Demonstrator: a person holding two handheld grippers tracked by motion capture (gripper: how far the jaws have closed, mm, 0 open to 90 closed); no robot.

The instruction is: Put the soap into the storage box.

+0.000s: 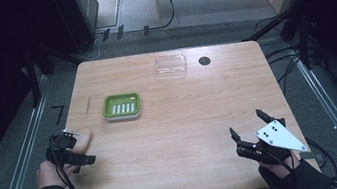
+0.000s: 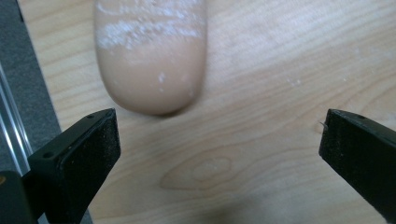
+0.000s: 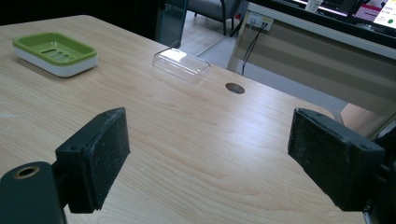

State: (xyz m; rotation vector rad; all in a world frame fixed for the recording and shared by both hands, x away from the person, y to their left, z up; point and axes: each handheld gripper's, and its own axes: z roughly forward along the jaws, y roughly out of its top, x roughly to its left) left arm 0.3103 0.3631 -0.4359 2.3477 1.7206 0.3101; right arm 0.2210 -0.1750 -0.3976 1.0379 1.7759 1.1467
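The peach soap bar [image 2: 152, 56] lay at the counter's [image 1: 186, 127] left edge, just ahead of the released left tool [image 2: 217, 154], long axis pointing away; the right tool [image 1: 248, 130] was also released, well apart.

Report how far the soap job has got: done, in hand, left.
Done: nothing visible; the green slotted soap dish sits empty and the clear plastic lid lies apart near the far edge. In hand: the left gripper hovers open over the pale peach soap bar. The right gripper is open, holding nothing. Left: probably gripping the bar and putting it in the dish.
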